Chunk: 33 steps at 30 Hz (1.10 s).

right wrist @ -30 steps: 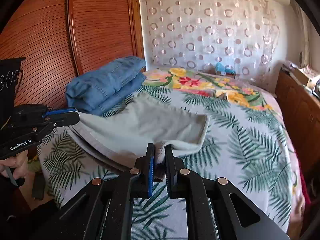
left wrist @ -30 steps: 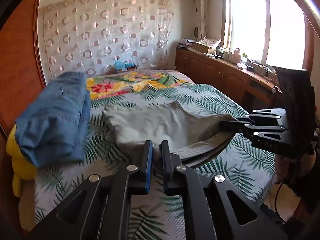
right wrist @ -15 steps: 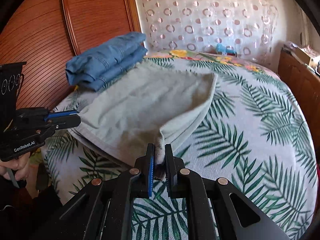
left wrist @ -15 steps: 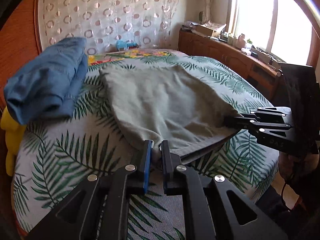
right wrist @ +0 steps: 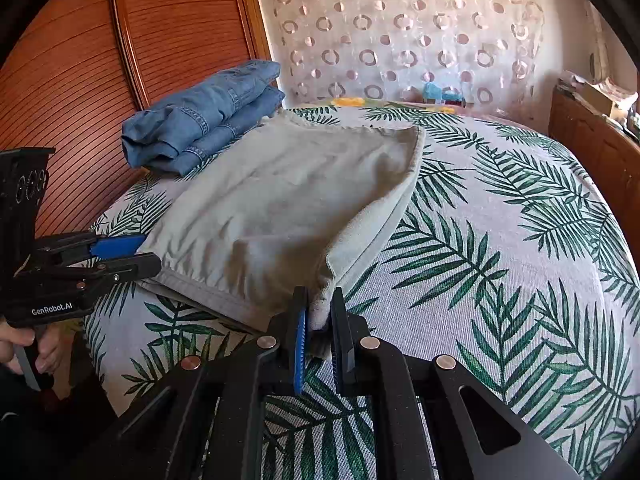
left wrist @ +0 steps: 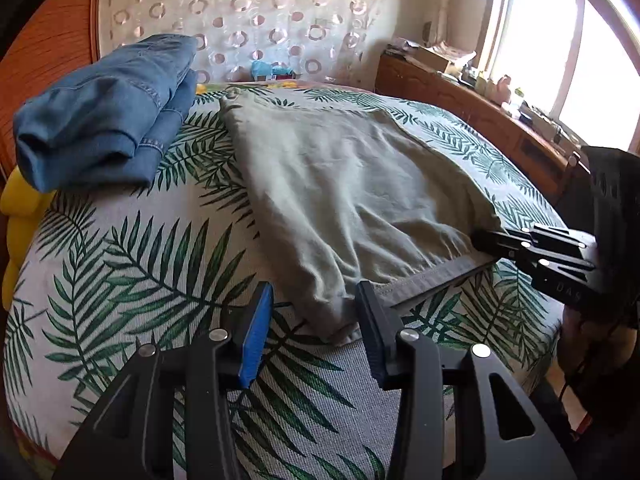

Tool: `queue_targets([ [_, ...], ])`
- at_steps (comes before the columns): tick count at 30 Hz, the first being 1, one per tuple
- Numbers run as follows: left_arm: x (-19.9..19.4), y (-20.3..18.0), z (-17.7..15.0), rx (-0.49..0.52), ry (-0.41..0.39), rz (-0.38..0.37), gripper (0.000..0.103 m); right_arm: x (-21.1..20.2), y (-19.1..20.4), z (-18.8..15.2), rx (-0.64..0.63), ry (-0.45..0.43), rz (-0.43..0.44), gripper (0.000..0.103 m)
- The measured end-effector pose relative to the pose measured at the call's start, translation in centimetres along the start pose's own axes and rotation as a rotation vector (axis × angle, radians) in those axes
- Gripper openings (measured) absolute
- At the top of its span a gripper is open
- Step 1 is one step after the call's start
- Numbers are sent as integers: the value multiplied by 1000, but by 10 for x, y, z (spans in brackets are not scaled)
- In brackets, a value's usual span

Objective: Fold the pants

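Note:
The grey-green pants [left wrist: 340, 184] lie folded flat on the leaf-print bed [left wrist: 132, 264]. They also show in the right wrist view [right wrist: 280, 200]. My left gripper [left wrist: 316, 320] is open, its jaws standing on either side of the near left corner of the pants. It appears in the right wrist view [right wrist: 132, 256] at that corner. My right gripper [right wrist: 318, 320] is shut on the near right corner of the pants, low at the bed. It shows in the left wrist view [left wrist: 480, 240] at the pants' edge.
A folded stack of blue jeans [left wrist: 104, 120] lies at the left against the wooden headboard [right wrist: 120, 60], touching the pants' far corner. A yellow soft item [left wrist: 20, 208] sits beside it. A wooden cabinet [left wrist: 480, 120] runs along the right under the window.
Both grippers lowered the pants onto the bed and laid them flat. My left gripper has opened and let go of its corner. My right gripper still holds its corner.

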<state>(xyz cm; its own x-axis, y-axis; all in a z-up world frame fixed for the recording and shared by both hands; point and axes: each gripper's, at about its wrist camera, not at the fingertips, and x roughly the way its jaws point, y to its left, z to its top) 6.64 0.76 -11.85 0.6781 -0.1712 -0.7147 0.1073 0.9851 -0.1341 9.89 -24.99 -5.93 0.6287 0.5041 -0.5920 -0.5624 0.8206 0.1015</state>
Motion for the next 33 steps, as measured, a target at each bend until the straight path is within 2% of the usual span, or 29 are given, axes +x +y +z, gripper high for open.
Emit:
queue_targets([
  [8, -1, -4, -3, 17, -21, 20, 43, 5, -5, -20, 6, -27, 2, 9],
  [13, -2, -2, -5, -2, -21, 1, 43, 2, -5, -21, 3, -25, -3, 9],
  [17, -4, -3, -6, 3, -18, -39, 29, 1, -3, -21, 2, -20, -11, 9],
  [23, -6, -12, -7, 39, -40, -31, 14, 0, -3, -19, -8, -6, -2, 10],
  [26, -10, -16, -6, 49, -50, -32, 12, -2, -3, -19, -5, -4, -1, 10],
  [33, -32, -13, 4, 25, -85, -91, 11, -16, -3, -19, 5, -25, 20, 10],
])
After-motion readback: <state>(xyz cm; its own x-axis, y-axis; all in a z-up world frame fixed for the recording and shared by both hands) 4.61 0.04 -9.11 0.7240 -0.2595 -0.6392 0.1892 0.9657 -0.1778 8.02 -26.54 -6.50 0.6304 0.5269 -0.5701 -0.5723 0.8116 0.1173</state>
